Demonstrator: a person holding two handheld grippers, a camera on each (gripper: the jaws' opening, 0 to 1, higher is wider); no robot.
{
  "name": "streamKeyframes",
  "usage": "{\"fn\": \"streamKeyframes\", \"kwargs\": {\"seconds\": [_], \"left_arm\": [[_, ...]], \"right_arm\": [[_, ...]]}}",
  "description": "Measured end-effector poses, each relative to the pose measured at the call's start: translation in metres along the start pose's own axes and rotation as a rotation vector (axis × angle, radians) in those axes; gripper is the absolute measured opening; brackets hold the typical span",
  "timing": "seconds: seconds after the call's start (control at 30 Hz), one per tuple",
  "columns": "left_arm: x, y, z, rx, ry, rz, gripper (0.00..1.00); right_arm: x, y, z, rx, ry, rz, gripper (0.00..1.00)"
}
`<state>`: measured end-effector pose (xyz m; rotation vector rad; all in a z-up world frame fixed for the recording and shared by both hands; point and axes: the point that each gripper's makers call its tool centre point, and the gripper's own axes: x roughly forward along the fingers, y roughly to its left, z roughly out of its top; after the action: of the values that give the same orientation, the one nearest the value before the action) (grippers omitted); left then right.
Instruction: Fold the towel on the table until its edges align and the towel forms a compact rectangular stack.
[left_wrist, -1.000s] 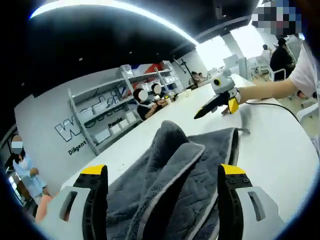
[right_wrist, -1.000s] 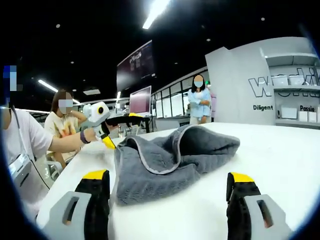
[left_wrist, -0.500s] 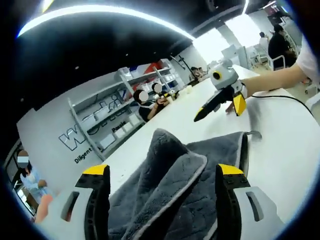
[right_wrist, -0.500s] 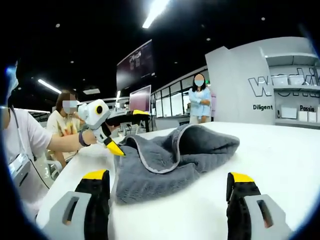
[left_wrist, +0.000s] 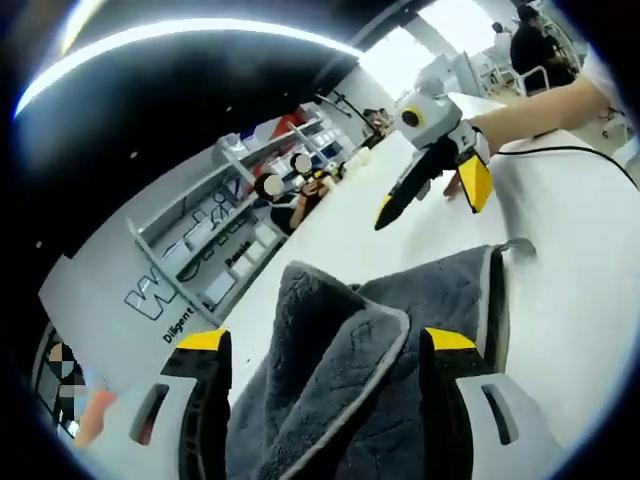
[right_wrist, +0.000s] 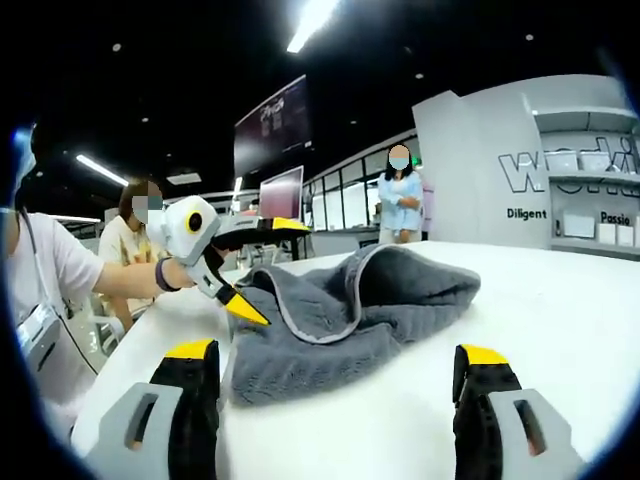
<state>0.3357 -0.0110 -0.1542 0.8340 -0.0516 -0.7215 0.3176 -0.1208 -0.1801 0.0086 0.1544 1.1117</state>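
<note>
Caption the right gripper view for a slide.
Left gripper, jaws open, reaches the rumpled grey towel on the white table.

One grey towel (right_wrist: 340, 320) lies rumpled on one white table (right_wrist: 560, 330). Two grippers work over it: the left gripper (right_wrist: 262, 268) at about nine o'clock of the towel in the right gripper view, the right gripper (right_wrist: 340, 385) at six. Three other people are around: one in blue (right_wrist: 400, 205) at twelve o'clock, and two seated by the shelving (left_wrist: 290, 195).
</note>
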Motion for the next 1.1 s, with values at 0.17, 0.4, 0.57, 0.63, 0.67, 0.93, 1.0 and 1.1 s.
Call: {"fn": "streamKeyframes", "kwargs": {"seconds": [0.17, 0.4, 0.57, 0.63, 0.67, 0.93, 1.0, 1.1], "left_arm": [[0.006, -0.004, 0.004, 0.058, 0.010, 0.007, 0.70], [0.010, -0.010, 0.000, 0.113, 0.052, -0.004, 0.68], [0.013, -0.013, 0.001, 0.136, 0.057, -0.006, 0.65], [0.014, -0.013, 0.001, 0.162, 0.064, 0.001, 0.65], [0.015, -0.014, 0.001, 0.180, 0.067, 0.003, 0.64], [0.022, -0.022, 0.001, 0.281, 0.081, 0.002, 0.58], [0.023, -0.025, 0.002, 0.307, 0.082, -0.005, 0.56], [0.024, -0.028, 0.001, 0.336, 0.085, -0.002, 0.52]], "right_arm": [[0.000, 0.001, 0.000, -0.001, 0.001, 0.001, 0.99], [0.001, 0.003, -0.001, -0.006, 0.009, 0.003, 0.99], [0.002, 0.004, -0.002, -0.008, 0.013, 0.006, 0.99], [0.002, 0.004, -0.002, -0.008, 0.014, 0.006, 0.99], [0.002, 0.004, -0.002, -0.008, 0.014, 0.006, 0.99], [0.001, 0.002, -0.003, -0.009, 0.019, 0.005, 0.99], [0.001, 0.002, -0.003, -0.008, 0.020, 0.004, 0.99], [0.001, 0.001, -0.003, -0.007, 0.021, 0.004, 0.99]]}}
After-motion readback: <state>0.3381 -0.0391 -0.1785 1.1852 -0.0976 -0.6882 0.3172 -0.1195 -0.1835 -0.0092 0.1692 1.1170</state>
